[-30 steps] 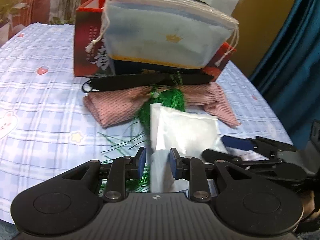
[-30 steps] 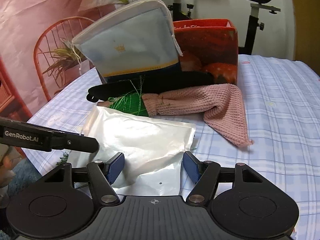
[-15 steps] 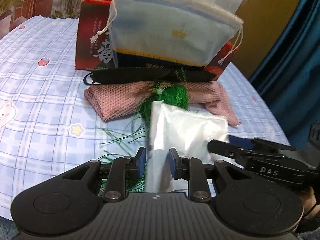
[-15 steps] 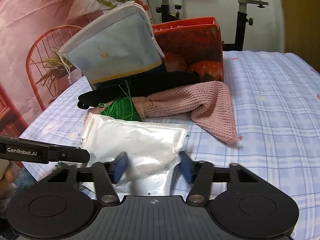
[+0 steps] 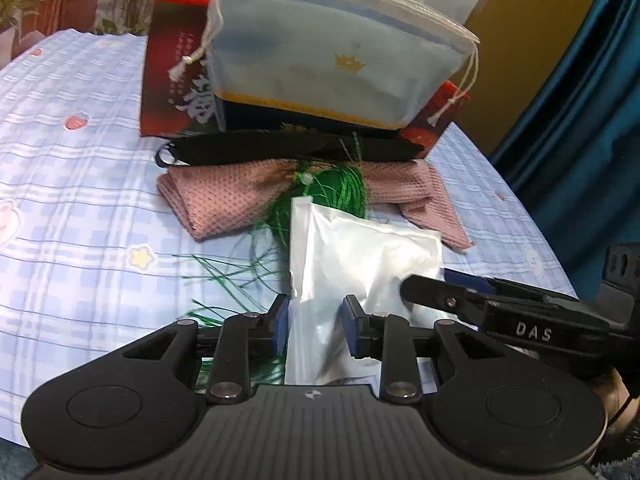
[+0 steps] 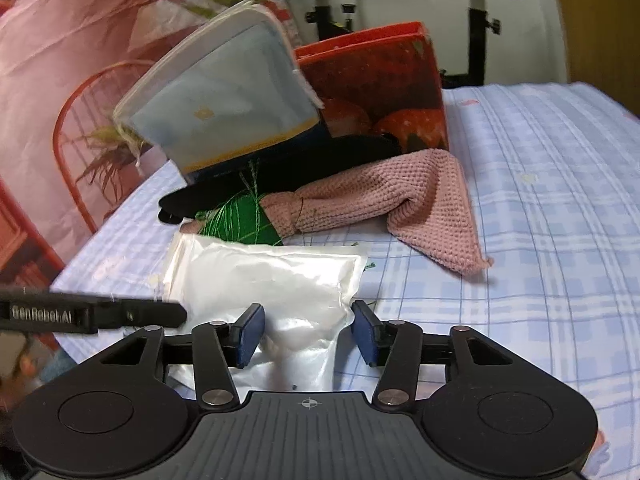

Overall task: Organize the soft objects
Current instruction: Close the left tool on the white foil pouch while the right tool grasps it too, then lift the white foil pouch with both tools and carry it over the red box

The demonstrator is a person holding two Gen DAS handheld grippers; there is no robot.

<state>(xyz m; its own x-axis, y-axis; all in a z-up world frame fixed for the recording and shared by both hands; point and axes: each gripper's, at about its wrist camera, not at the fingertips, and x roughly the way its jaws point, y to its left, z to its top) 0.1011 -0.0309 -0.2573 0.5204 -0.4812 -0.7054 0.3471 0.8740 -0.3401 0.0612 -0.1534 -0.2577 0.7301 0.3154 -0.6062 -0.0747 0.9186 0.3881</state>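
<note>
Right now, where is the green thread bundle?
In both wrist views, the green thread bundle lies mid-table on the pink knitted cloth, just behind the white plastic pouch and in front of the black strap.

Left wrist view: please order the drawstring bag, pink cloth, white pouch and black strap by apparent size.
1. drawstring bag
2. pink cloth and white pouch: alike; the pouch lies nearer the camera, so unsure
3. black strap

Your left gripper [image 5: 314, 324] is matte black with blue pads [image 5: 281, 322], silver screws and a ribbed base. Your right gripper [image 6: 307, 334] matches it. One arm says "DAS" in white lettering, the other "GenRobot.AI".
</note>
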